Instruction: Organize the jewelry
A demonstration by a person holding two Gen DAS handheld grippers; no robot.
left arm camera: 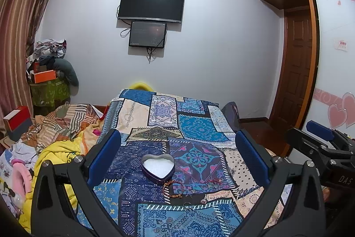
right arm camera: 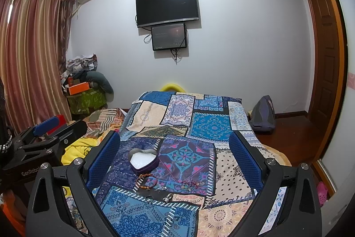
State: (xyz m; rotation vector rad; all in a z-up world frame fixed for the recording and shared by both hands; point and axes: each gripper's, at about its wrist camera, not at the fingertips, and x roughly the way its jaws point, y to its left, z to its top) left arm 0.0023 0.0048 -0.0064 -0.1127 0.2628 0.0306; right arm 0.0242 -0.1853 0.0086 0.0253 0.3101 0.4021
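Both pairs of my tongs frame the foreground, the left tongs (left arm camera: 177,157) and the right tongs (right arm camera: 175,154) spread about as wide as they go, blue pads facing each other with nothing between them but air. I hold them side by side, tipped a little downward, so each camera looks over the whole work area before I commit to a piece. Just beyond the tips lies the patchwork blue-and-cream patterned bedspread (left arm camera: 199,126), pulled flat across the bed, which serves as my working surface. On it sits the open heart-shaped purple tin with a white padded lining (left arm camera: 158,167), its lid nowhere that I can see, placed centrally where either hand can reach it; I take it to be where the jewelry should end up. Nearer to me than the tin, and just beside its point, lies the braided red-and-orange cord bracelet (left arm camera: 174,189), spread in a loose loop. To its right a second tangle of red cord with small beads (right arm camera: 193,183) lies apart from it, and closer still are a few small silvery metal pieces (right arm camera: 167,197), too small to tell whether they are rings, charms or earrings. Nothing is in the tin yet, so the sorting has not begun. I judge the cord bracelet the sensible first pick, being largest and closest to the tin; the tiny metal pieces will likely slip on the soft cloth.
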